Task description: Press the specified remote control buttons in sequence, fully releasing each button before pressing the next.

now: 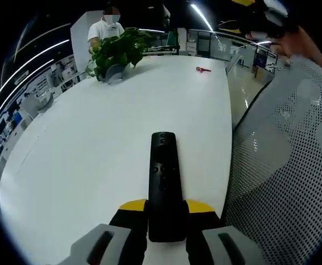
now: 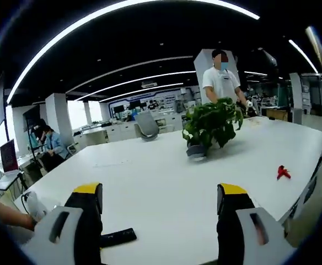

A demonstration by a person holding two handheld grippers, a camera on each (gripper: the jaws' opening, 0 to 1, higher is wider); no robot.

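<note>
Left gripper (image 1: 166, 218) clamps the remote (image 1: 165, 182), right gripper (image 2: 160, 218) wide and empty; I'd approach each button squarely and lift fully off.

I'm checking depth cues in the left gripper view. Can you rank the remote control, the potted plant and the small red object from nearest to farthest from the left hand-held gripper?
1. Remote control: clamped between the jaws of the left hand-held gripper.
2. Red object: far across the white table, to the right.
3. Potted plant: far left edge.
Red object and potted plant look similarly far; that order is uncertain.
</note>
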